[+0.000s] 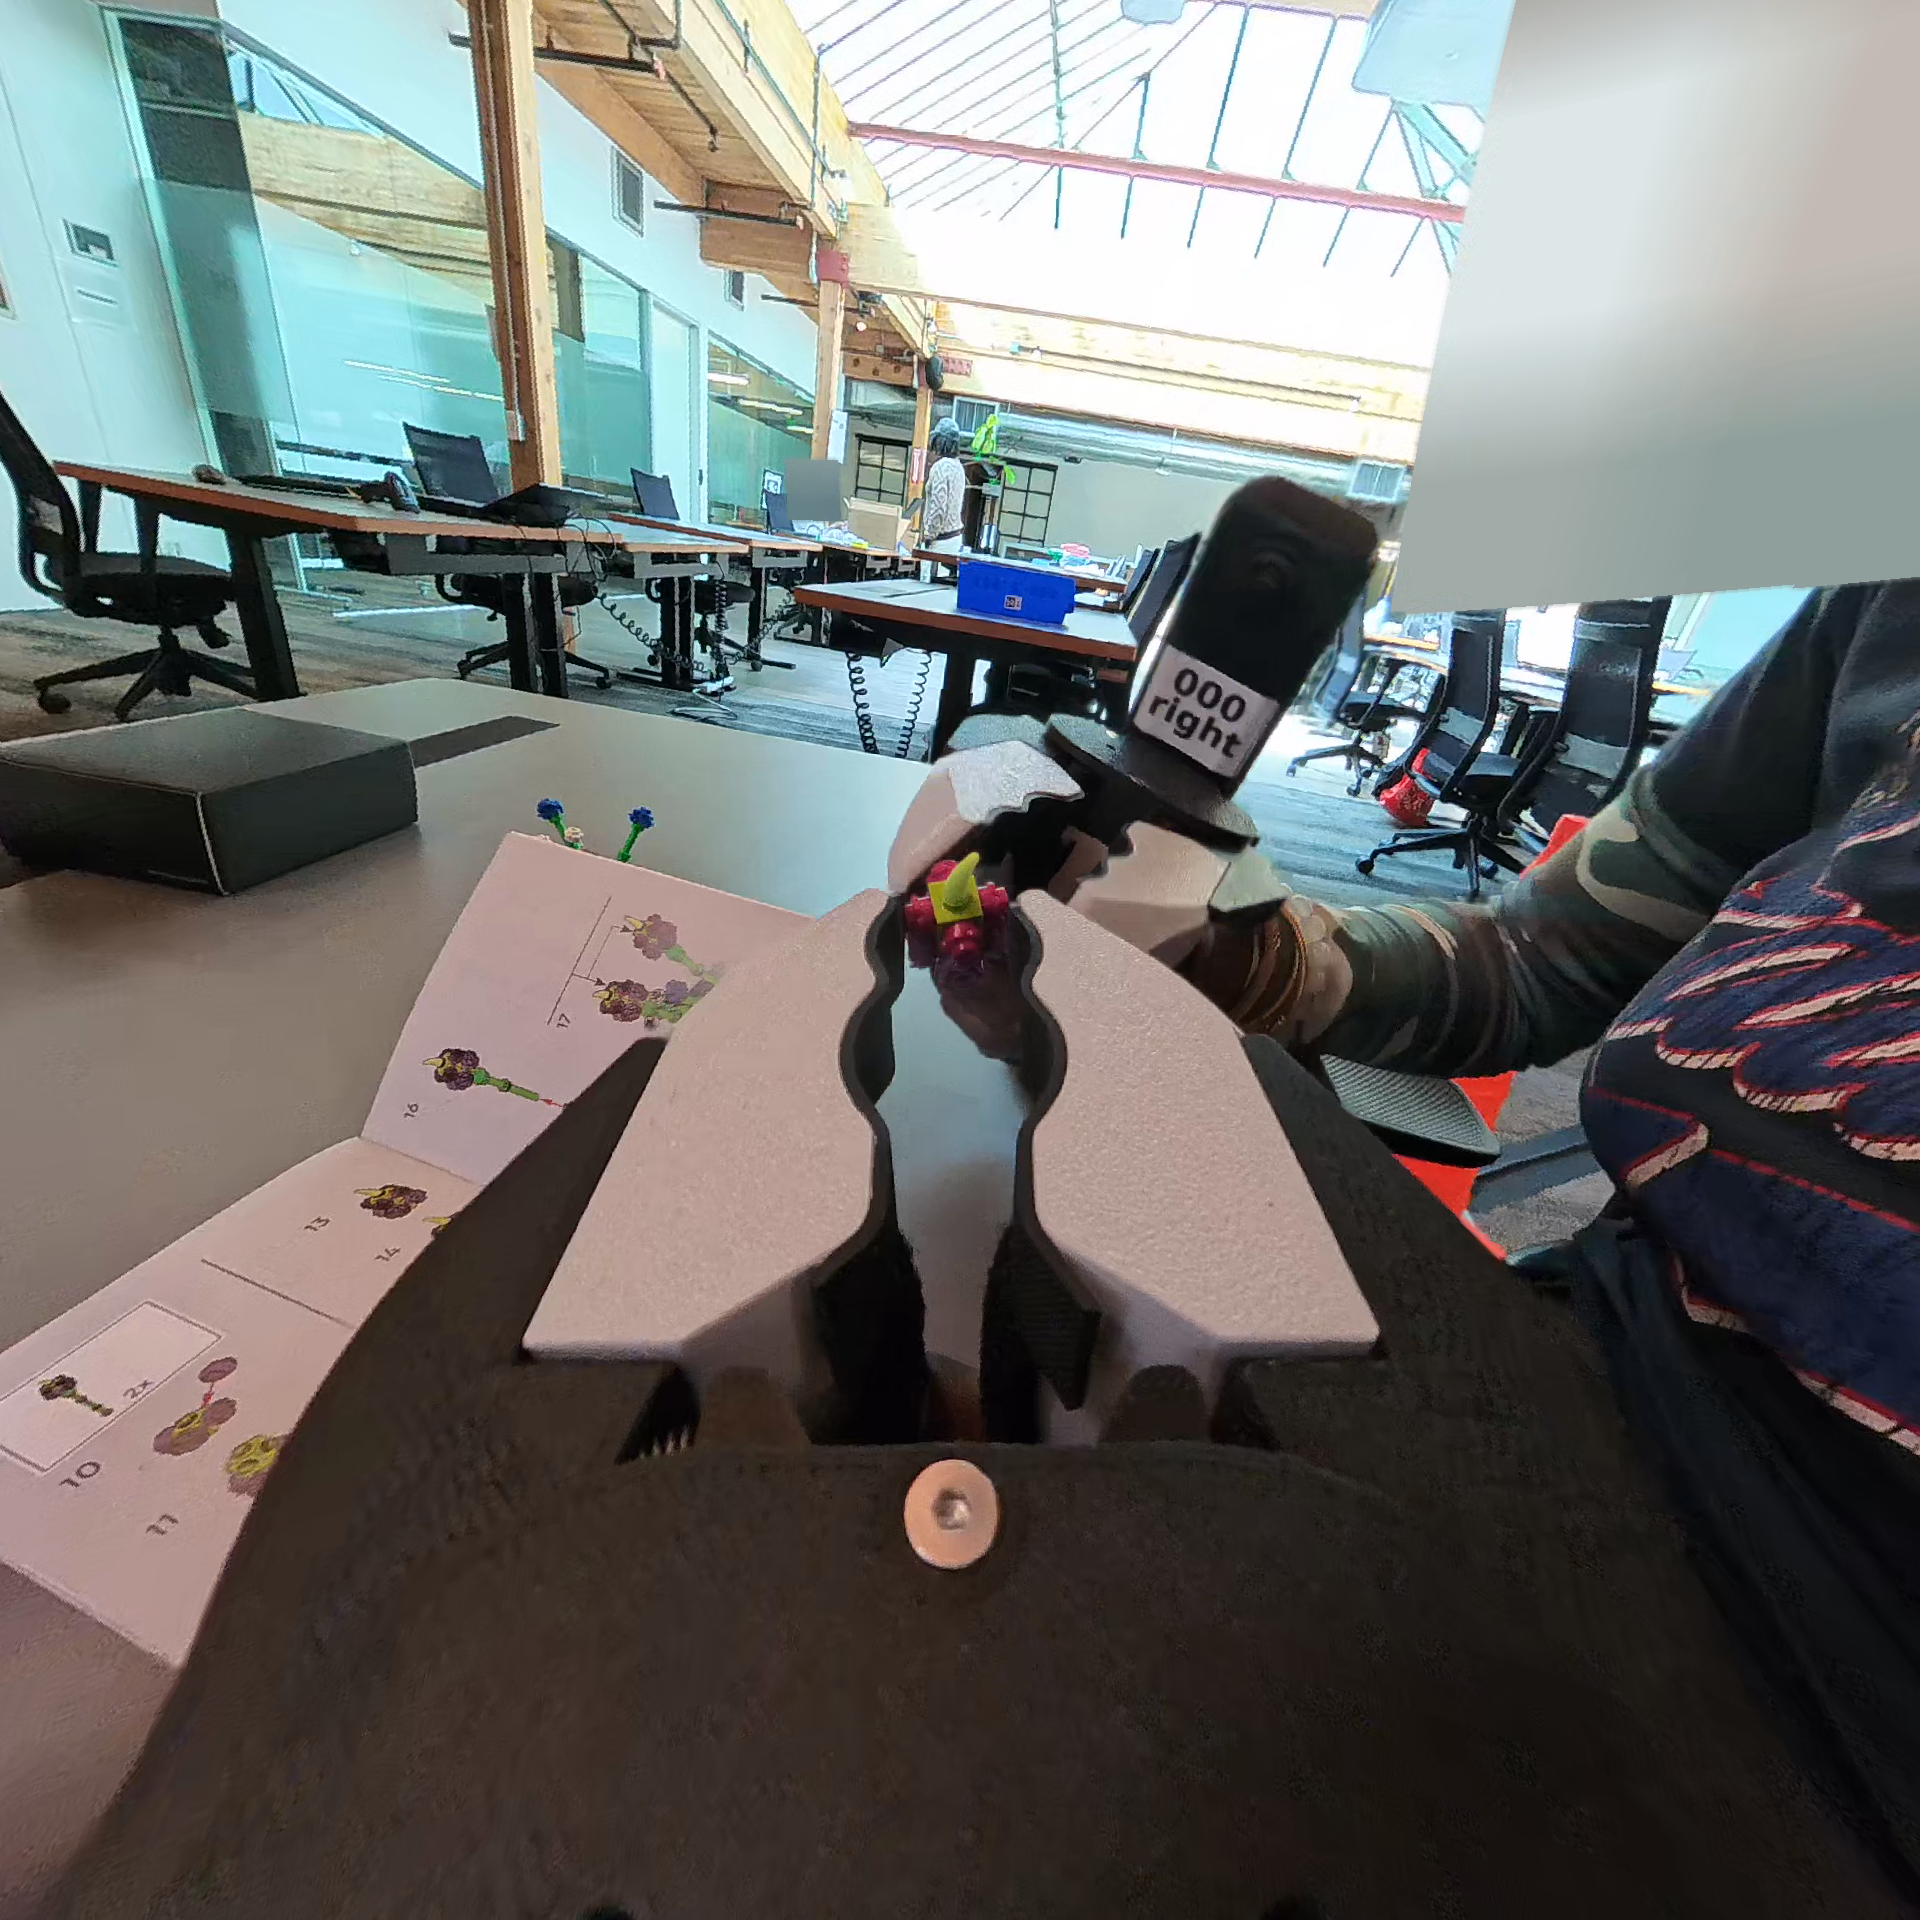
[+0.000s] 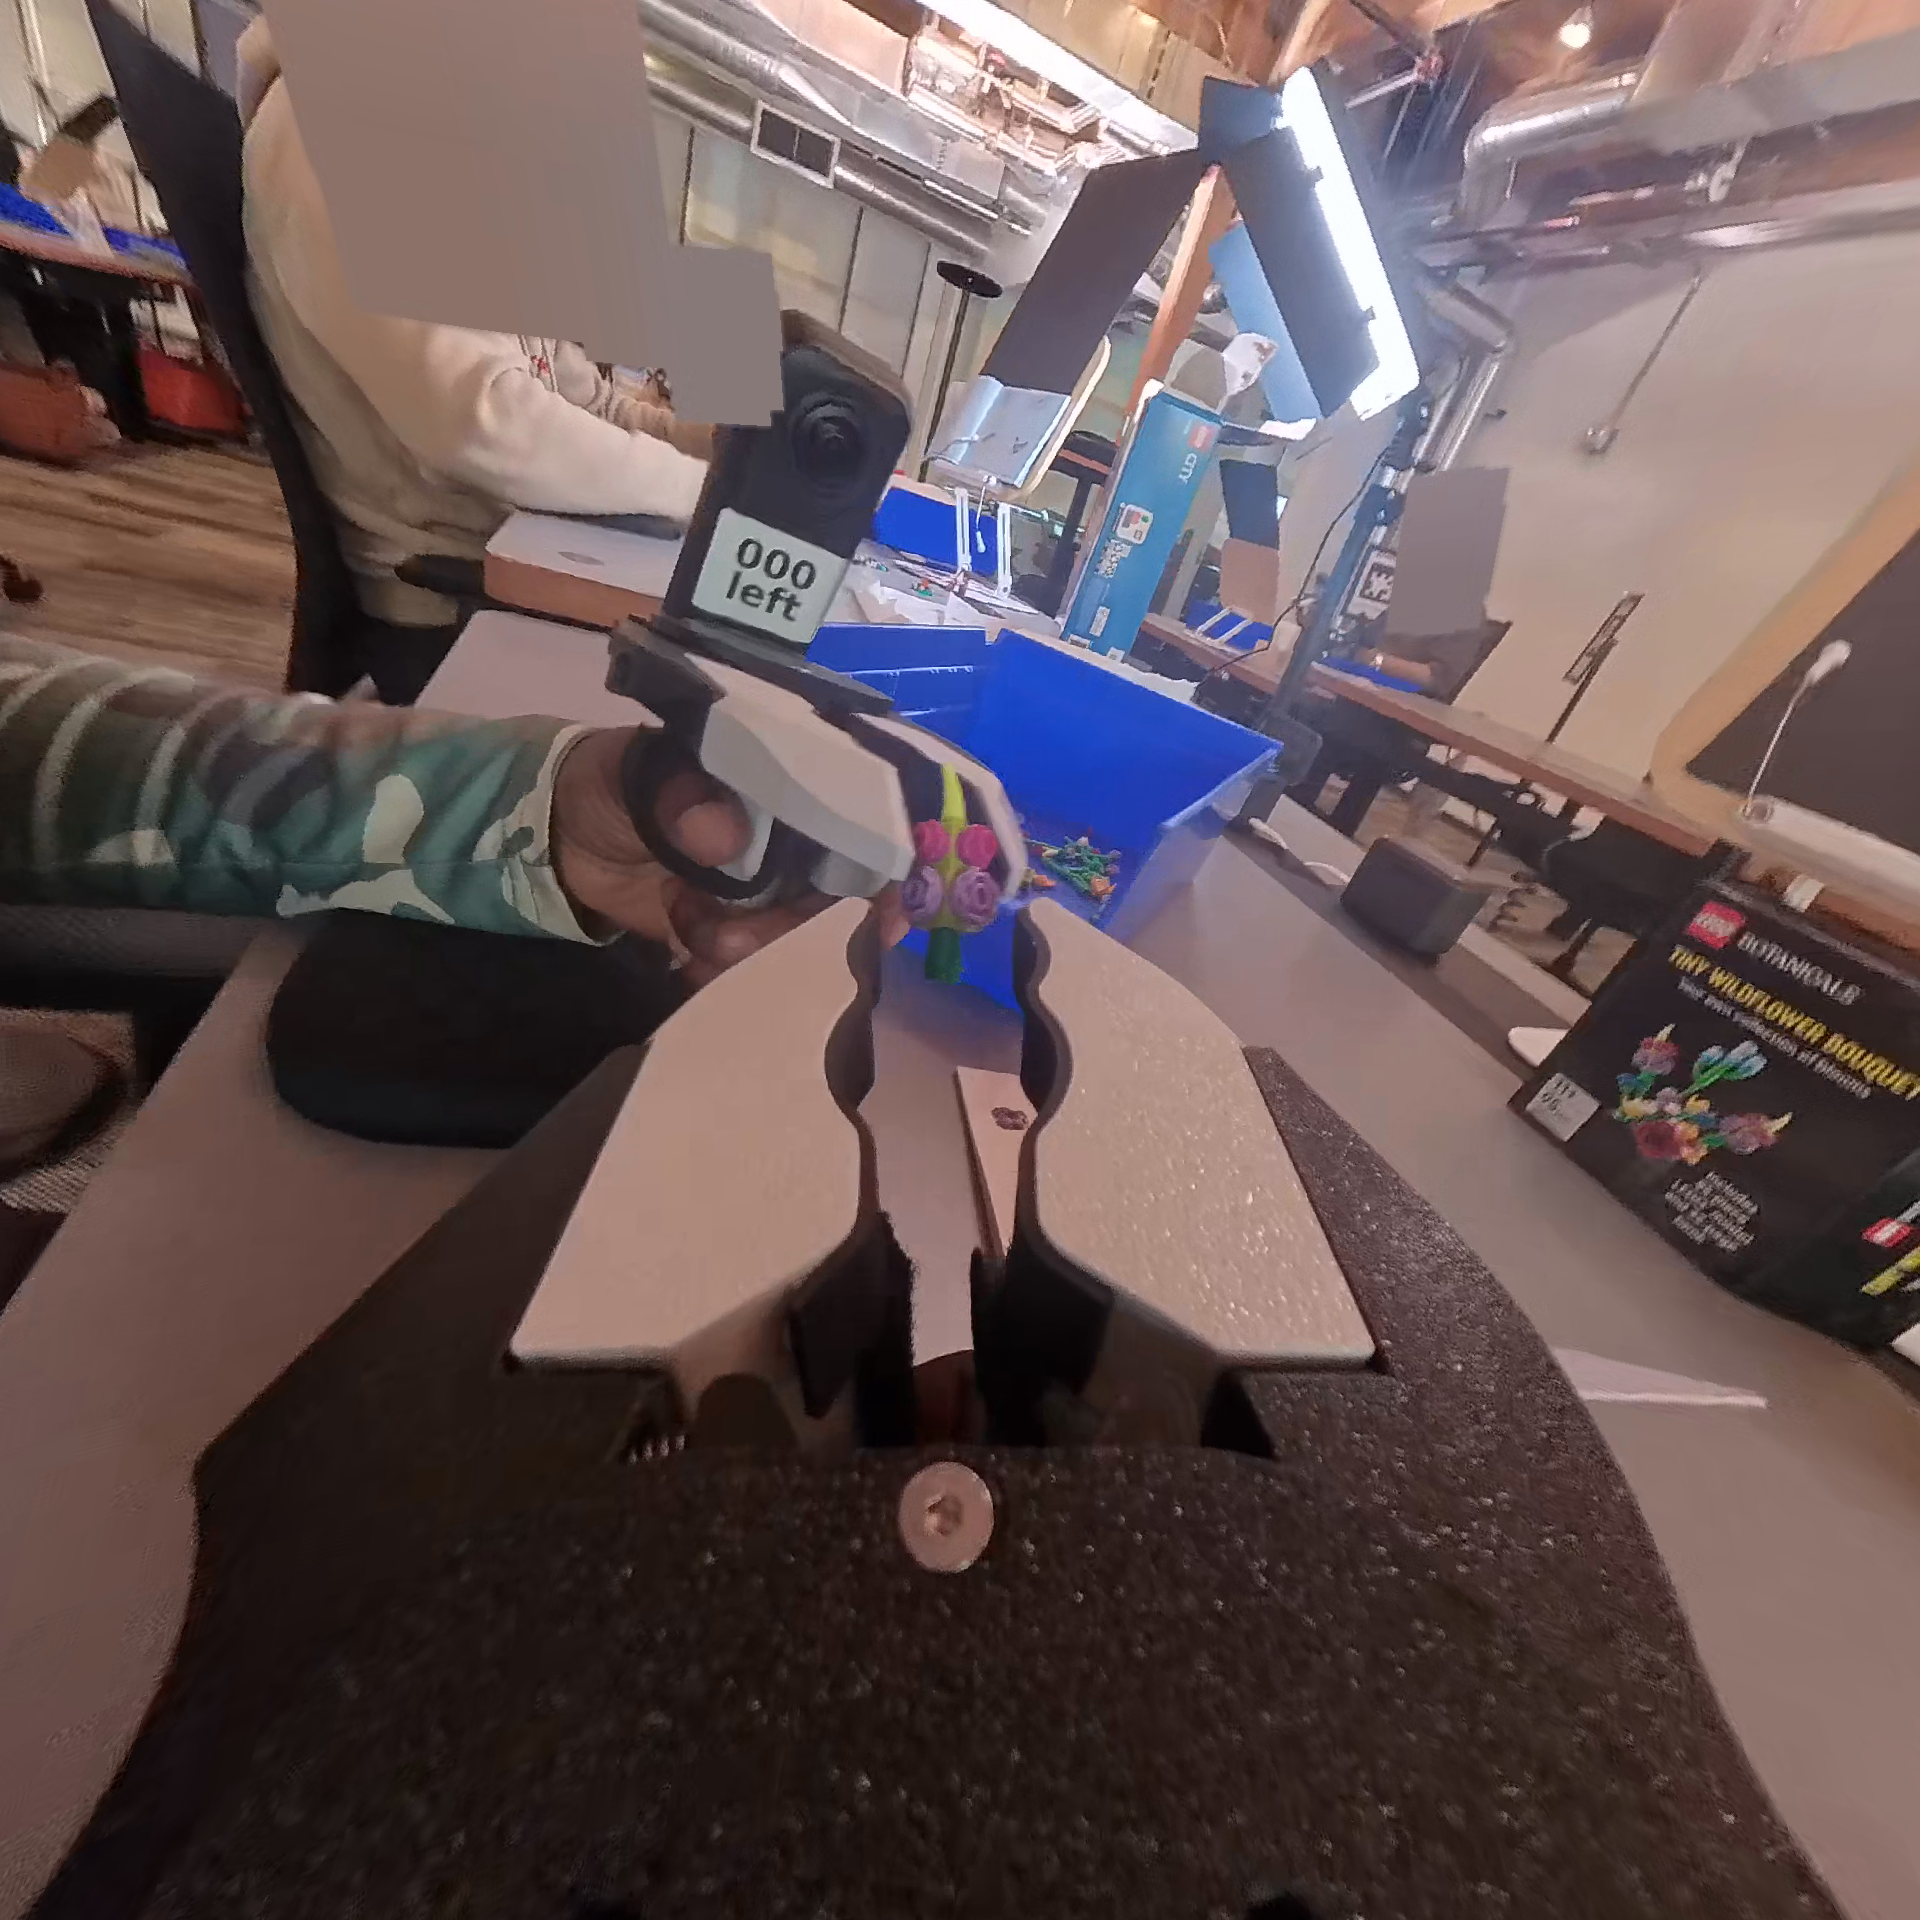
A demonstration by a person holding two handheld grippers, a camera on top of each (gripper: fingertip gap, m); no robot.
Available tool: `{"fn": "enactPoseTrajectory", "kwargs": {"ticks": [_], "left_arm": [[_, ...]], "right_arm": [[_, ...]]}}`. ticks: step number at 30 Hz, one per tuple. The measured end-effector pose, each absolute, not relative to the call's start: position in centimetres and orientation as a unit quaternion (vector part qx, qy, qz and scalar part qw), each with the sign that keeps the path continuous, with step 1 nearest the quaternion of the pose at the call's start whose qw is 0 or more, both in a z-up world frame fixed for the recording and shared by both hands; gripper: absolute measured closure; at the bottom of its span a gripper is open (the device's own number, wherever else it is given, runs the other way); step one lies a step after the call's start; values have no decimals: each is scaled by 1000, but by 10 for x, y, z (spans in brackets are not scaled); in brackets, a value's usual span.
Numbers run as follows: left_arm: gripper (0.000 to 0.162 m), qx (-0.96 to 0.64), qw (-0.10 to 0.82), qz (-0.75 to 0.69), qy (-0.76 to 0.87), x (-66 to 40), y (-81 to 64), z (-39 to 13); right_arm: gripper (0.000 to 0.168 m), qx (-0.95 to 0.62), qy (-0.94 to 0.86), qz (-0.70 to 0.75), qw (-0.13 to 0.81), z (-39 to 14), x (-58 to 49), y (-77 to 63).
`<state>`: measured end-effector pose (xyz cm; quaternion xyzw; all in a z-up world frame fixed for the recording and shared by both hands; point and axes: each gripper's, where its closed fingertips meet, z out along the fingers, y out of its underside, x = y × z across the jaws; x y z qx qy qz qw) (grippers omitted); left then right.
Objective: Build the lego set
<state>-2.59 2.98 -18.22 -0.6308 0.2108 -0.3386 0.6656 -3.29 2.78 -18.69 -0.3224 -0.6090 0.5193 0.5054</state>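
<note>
Left gripper (image 1: 951,914): fingertips closed on lego flower (image 1: 956,930), held above the table (image 1: 208,997). Right gripper (image 2: 951,920): fingertips meet the same flower (image 2: 951,883); whether it clamps cannot be told. Instruction booklet (image 1: 488,1049): open on table. Blue bin (image 2: 1101,790): loose pieces inside. Black set box (image 2: 1745,1122): right side of table.
</note>
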Motion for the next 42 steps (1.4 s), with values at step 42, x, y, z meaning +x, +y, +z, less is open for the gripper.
{"fn": "enactPoseTrajectory", "kwargs": {"ticks": [42], "left_arm": [[143, -811, 487, 0, 323, -26, 47, -266]], "right_arm": [[167, -434, -707, 407, 382, -244, -38, 33]]}}
